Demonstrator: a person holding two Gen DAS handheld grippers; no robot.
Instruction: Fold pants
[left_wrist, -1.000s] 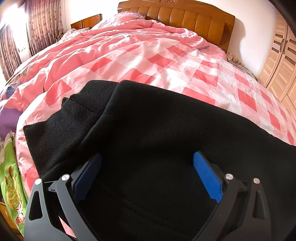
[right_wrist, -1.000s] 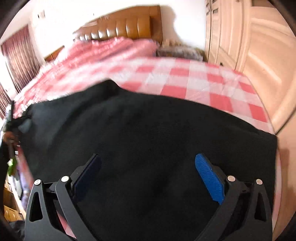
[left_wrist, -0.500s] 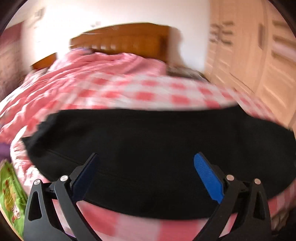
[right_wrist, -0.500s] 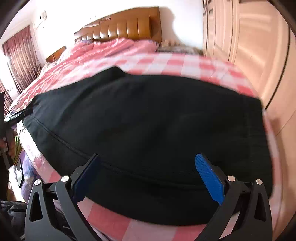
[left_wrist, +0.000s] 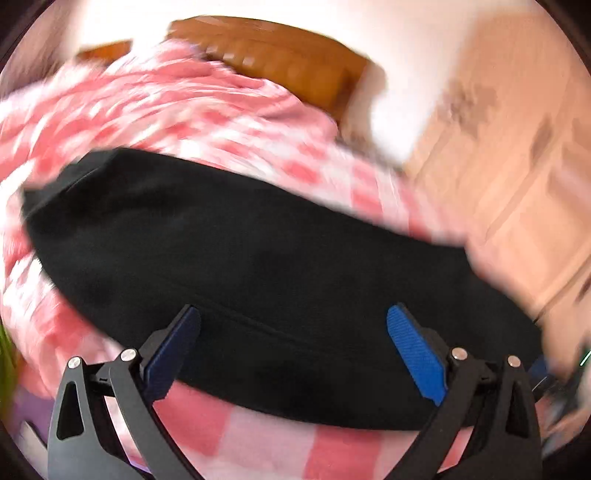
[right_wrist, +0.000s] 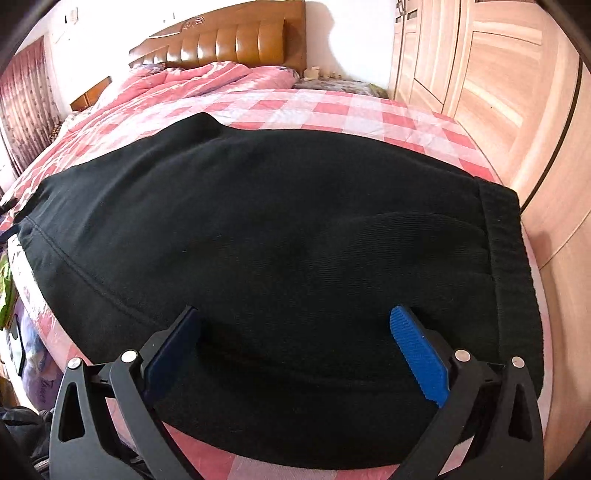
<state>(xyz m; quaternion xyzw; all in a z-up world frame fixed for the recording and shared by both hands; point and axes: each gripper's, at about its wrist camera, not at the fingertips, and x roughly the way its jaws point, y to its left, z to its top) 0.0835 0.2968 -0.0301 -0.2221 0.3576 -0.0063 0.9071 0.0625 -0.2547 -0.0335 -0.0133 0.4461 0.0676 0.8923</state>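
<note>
Black pants (right_wrist: 266, 236) lying flat on the pink checked bed (right_wrist: 332, 107)

Left gripper (left_wrist: 293, 332) and right gripper (right_wrist: 295, 332) both spread wide over the near edge, pinching nothing.

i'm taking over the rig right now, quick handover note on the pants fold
Left gripper: open, holding nothing, above the near edge of the black pants; this view is motion-blurred.
Right gripper: open, holding nothing, over the pants near the ribbed band end.
Pants: lying across the foot of the bed on the pink checked quilt, in a compact bundle with a seam along the near side.
Done: they look folded at least once.
Left: how many folds remain I cannot tell; nothing is gripped, so regrasp before the next one.
</note>
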